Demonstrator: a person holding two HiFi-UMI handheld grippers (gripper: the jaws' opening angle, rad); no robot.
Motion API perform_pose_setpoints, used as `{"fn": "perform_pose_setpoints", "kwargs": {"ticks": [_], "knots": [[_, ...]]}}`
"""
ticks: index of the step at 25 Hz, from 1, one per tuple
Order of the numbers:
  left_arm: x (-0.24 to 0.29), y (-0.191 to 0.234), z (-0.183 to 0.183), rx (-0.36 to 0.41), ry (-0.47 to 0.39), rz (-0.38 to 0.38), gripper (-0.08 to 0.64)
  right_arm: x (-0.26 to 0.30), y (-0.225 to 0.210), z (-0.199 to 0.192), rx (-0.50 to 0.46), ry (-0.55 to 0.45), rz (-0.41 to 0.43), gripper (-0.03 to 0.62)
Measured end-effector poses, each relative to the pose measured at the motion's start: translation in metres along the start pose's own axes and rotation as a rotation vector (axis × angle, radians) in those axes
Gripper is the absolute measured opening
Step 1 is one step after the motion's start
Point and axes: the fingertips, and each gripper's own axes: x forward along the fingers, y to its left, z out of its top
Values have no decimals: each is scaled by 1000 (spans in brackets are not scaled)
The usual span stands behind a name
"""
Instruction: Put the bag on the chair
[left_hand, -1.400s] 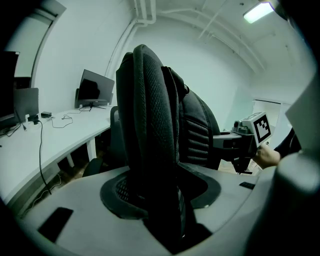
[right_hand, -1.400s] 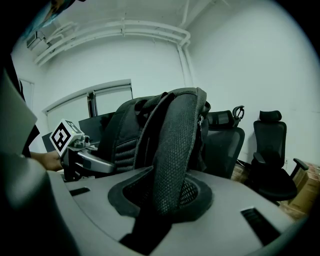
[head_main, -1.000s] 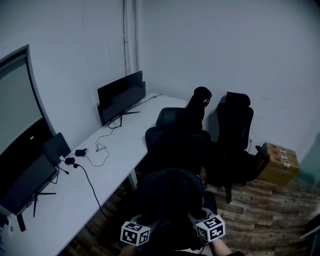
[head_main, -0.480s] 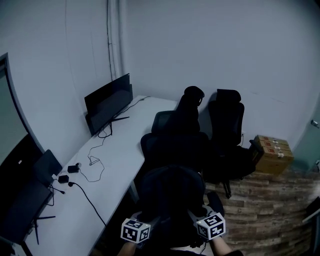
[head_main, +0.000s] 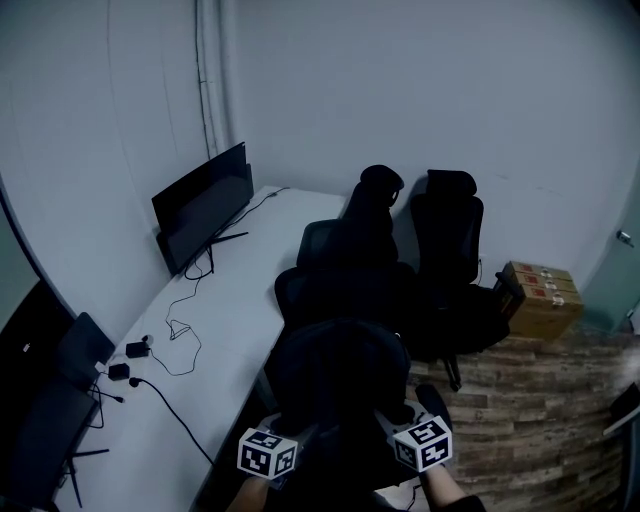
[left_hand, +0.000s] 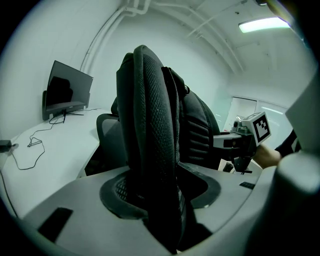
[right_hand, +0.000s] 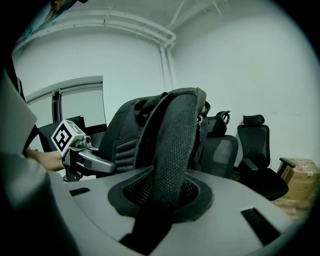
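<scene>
Left claw (left_hand: 161, 207), right claw (right_hand: 161, 200) stay clamped on bag (head_main: 340, 385) straps (left_hand: 150, 125). Chair (head_main: 345, 292), monitor (head_main: 200, 205) shifted left in head view.

An office: a long white desk (head_main: 240, 310) bearing monitors (head_main: 203, 203) and cables (head_main: 180, 335); black swivel chairs (head_main: 450, 250) alongside.

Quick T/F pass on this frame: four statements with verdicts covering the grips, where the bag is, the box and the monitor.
1. The left gripper and right gripper each clamp a mesh shoulder strap of the black backpack. True.
2. The backpack sits on a black office chair. False: it hangs from the grippers, short of the chairs.
3. The brown cardboard box is on the white desk. False: it is on the wooden floor.
4. A dark flat monitor stands on the desk. True.
</scene>
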Motion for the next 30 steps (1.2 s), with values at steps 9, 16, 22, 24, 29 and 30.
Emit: {"fn": "perform_pose_setpoints", "kwargs": {"ticks": [9,16,22,24,29,30], "knots": [[51,27,15,-48,-12,60,217,48,-47,8,-24,30,63,109],[94,43,21,-85,1,89,218,83,-87,5,-23,68,106,109],[131,58,20,-123,14,106,219,113,-120,-5,-31,102,123,109],[144,66,18,-135,15,113,219,125,-130,-9,-38,108,128,109],[174,84,10,-164,30,133,221,156,-153,-23,-39,123,150,109],[181,88,9,-169,32,138,221,162,-158,-26,-39,127,155,109]]}}
